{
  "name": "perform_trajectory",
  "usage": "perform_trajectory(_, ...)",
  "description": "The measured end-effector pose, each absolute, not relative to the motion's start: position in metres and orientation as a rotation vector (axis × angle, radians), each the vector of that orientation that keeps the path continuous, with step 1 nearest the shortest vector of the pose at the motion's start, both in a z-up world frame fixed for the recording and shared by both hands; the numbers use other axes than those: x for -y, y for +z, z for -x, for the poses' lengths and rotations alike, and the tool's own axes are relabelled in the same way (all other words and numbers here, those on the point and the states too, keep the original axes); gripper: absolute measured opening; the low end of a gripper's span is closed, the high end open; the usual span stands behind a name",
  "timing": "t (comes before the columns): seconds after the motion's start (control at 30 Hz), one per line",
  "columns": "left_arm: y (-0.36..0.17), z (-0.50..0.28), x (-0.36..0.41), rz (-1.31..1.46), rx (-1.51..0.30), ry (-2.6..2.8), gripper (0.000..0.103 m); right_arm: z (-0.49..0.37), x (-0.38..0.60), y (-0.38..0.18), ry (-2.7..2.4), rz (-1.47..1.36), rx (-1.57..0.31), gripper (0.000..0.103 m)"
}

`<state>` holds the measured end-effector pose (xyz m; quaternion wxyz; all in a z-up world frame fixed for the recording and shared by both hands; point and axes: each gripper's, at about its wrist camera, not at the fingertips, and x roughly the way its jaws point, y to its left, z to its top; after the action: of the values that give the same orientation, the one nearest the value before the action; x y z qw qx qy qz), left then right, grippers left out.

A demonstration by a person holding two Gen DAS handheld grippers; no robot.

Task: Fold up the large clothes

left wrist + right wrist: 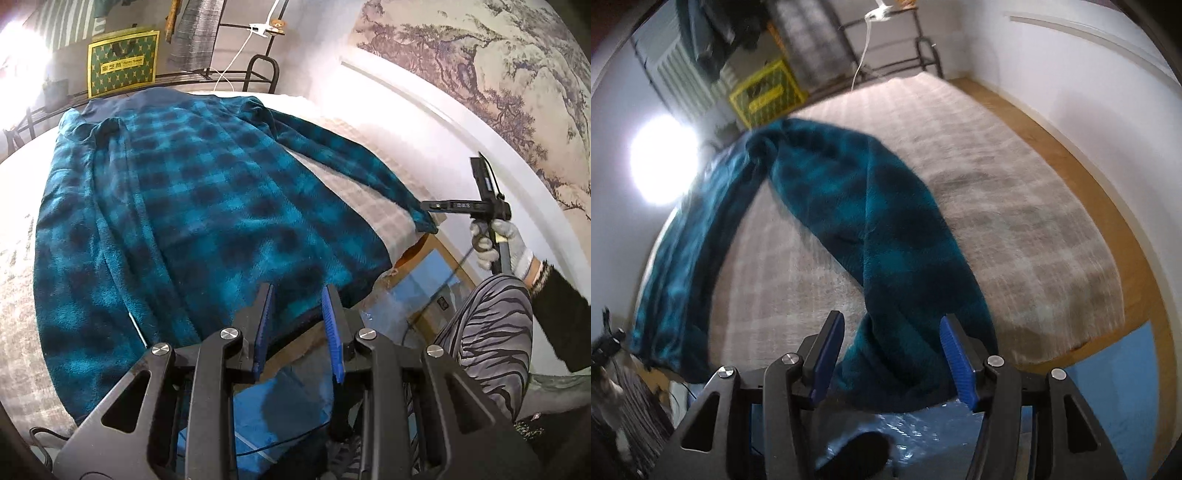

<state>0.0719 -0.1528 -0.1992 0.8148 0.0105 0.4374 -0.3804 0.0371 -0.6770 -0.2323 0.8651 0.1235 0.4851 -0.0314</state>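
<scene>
A large teal and black checked fleece garment (192, 206) lies spread on a pale checked rug (369, 192). One sleeve (354, 162) stretches out to the right. My left gripper (297, 295) is open and empty, just above the garment's near hem. In the left wrist view my right gripper (430, 208) is at the sleeve's cuff. In the right wrist view the sleeve (886, 229) hangs between my right gripper's (892, 323) blue pads (955, 350). The jaws stand wide apart and the cuff drapes through the gap.
A yellow and green box (123, 62) and a black metal rack (236, 74) stand beyond the rug. A white wall (461, 140) runs along the right. Wooden floor (1071, 158) and a blue mat (1115, 369) border the rug. My striped trouser leg (487, 332) is at the near right.
</scene>
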Motion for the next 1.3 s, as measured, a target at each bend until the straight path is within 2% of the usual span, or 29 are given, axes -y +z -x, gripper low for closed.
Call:
perform_trajectory(0.03, -0.198, -0.071, 0.153, -0.026, -0.929, -0.814, 0.026, -0.042, 0.676, -0.236, -0.079, -0.227, -1.040, 0.019)
perform_trajectory(0.07, -0.196, -0.070, 0.153, -0.029, -0.924, -0.817, 0.026, -0.046, 0.679, -0.240, -0.101, -0.217, -1.072, 0.008)
perform_trajectory(0.13, -0.194, -0.069, 0.152, -0.030, -0.918, -0.820, 0.026, -0.047, 0.691, -0.240, -0.120, -0.257, -1.074, 0.002)
perform_trajectory(0.23, -0.195, -0.068, 0.150, -0.025, -0.920, -0.826, 0.026, -0.039, 0.707, -0.229, -0.106, -0.330, -1.015, 0.002)
perform_trajectory(0.27, -0.196, -0.069, 0.150, -0.025, -0.925, -0.827, 0.026, -0.034, 0.711, -0.224, -0.071, -0.366, -0.982, 0.008)
perform_trajectory(0.3, -0.198, -0.069, 0.151, -0.027, -0.929, -0.826, 0.026, -0.029, 0.713, -0.219, -0.023, -0.390, -0.954, 0.009)
perform_trajectory(0.37, -0.201, -0.070, 0.152, -0.030, -0.940, -0.829, 0.026, -0.022, 0.717, -0.214, -0.011, -0.418, -0.932, 0.054)
perform_trajectory(0.4, -0.203, -0.071, 0.153, -0.029, -0.944, -0.831, 0.026, -0.017, 0.721, -0.213, -0.034, -0.437, -0.907, 0.055)
perform_trajectory(0.47, -0.204, -0.071, 0.156, -0.030, -0.950, -0.841, 0.026, -0.012, 0.731, -0.218, -0.111, -0.466, -0.889, 0.044)
perform_trajectory(0.67, -0.199, -0.070, 0.163, -0.055, -0.940, -0.866, 0.026, -0.020, 0.731, -0.252, -0.209, -0.446, -0.989, 0.043)
perform_trajectory(0.73, -0.197, -0.071, 0.163, -0.051, -0.937, -0.866, 0.026, -0.026, 0.725, -0.263, -0.234, -0.410, -1.024, 0.039)
perform_trajectory(0.77, -0.197, -0.072, 0.163, -0.047, -0.936, -0.865, 0.026, -0.026, 0.722, -0.263, -0.248, -0.385, -1.023, 0.030)
perform_trajectory(0.83, -0.197, -0.074, 0.160, -0.033, -0.936, -0.860, 0.026, -0.025, 0.722, -0.259, -0.251, -0.366, -1.014, 0.002)
perform_trajectory(1.03, -0.197, -0.078, 0.152, 0.014, -0.931, -0.859, 0.026, -0.006, 0.726, -0.212, -0.192, -0.473, -0.872, 0.001)
perform_trajectory(1.3, -0.199, -0.090, 0.146, 0.138, -0.931, -0.884, 0.026, -0.006, 0.656, -0.132, -0.023, -0.435, -0.711, 0.001)
